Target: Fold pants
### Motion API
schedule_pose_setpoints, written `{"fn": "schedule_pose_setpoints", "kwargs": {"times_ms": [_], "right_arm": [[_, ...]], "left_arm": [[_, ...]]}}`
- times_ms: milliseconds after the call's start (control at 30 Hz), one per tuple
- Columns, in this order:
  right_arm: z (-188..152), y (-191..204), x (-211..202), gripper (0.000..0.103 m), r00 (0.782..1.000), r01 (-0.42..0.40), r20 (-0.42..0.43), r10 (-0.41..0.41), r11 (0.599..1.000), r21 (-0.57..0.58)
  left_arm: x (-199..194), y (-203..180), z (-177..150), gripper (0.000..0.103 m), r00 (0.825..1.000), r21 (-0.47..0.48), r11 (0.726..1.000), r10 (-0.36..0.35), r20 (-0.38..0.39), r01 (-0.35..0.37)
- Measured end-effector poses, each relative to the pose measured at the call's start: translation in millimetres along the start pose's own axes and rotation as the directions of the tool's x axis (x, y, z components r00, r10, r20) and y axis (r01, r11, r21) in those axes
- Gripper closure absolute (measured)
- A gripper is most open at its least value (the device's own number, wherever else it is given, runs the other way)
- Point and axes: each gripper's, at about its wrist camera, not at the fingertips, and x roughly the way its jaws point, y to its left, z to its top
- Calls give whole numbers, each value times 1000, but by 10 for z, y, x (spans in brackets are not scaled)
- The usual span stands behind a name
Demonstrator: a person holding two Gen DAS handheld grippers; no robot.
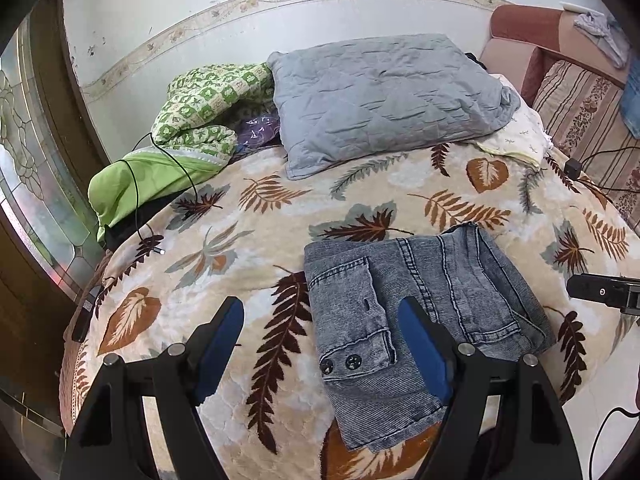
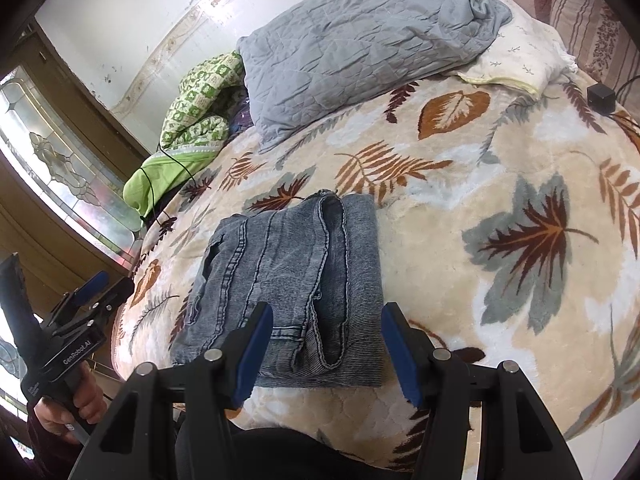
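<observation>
Lying folded on the leaf-patterned bed blanket [image 2: 460, 208], the grey-blue denim pants [image 2: 288, 280] run lengthwise away from the right tongs [image 2: 326, 350]. These tongs stand wide and empty just at the near edge. The left tongs [image 1: 322, 344], also wide and empty, reach only one side of the pants, so I judge the right nearer.

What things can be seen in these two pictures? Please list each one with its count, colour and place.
Pants: one, grey-blue denim, folded, near edge of the bed.
Blanket: one, cream with brown and grey leaves, covers the bed.
Pillow: one, grey quilted, far end of the bed.
Small pillow: one, cream, partly under the grey pillow.
Quilt: one, green checked, bunched left of the pillow.
Cable: one, black, over the green quilt.
Charger: one, black, right edge of the bed.
Left gripper: black, blue pads, open, holds nothing.
Right gripper: same, open above the pants.
</observation>
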Motion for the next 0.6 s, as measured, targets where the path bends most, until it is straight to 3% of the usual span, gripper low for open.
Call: {"fn": "schedule_pose_setpoints", "kwargs": {"times_ms": [600], "right_arm": [[27,82,143,43,1000,-12,-24,12,1000,-8]], "left_arm": [[198,69,-70,23,999,-22,1000,1,-42,-2]]}}
